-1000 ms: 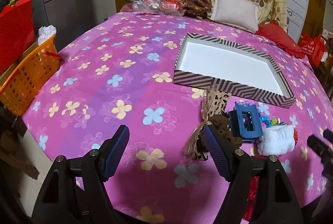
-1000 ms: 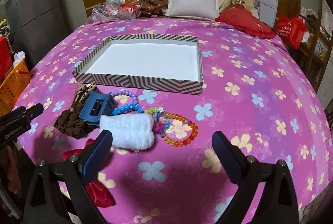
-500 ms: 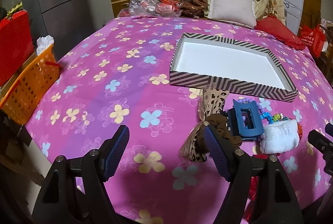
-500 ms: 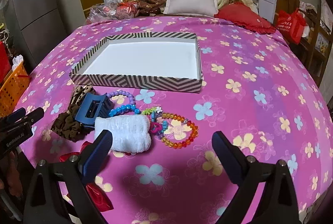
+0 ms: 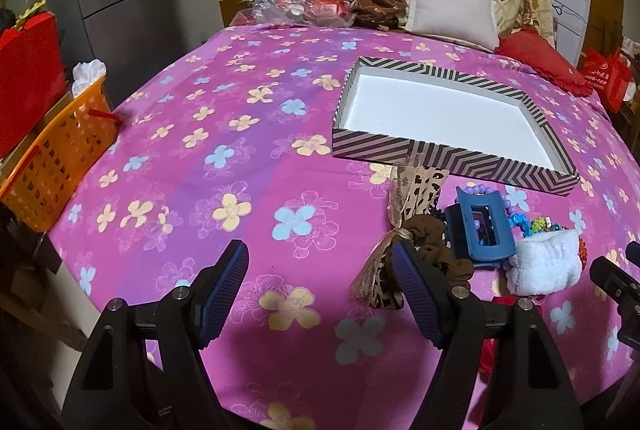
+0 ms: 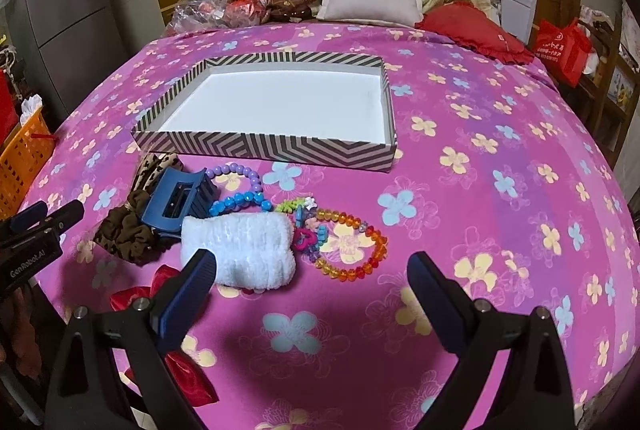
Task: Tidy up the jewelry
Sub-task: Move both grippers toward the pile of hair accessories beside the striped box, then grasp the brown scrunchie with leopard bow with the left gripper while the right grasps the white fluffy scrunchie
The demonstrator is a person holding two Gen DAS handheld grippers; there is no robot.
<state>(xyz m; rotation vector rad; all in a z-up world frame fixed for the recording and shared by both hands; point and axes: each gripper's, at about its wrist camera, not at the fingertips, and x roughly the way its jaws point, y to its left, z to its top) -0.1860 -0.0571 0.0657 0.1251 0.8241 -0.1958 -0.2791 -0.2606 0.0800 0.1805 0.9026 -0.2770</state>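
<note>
Beads first: the orange beaded bracelet point(image 6: 352, 246) lies on the floral bedspread point(image 6: 480, 190) just short of the empty striped box point(image 6: 280, 146). Light, hard and slippery, it likely suits pinching across one strand. Left gripper point(image 5: 320, 294) and right gripper point(image 6: 312, 294) both gape, holding nothing.

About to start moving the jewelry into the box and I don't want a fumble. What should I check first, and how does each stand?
1. Striped box empty, open side up: ok.
2. Right tool open, holding nothing: ok.
3. Left tool open, holding nothing: ok.
4. Orange bead bracelet lying free: not ok, its left side meets the colourful charms.
5. Blue claw clip free of the purple beads: cannot tell.
</note>
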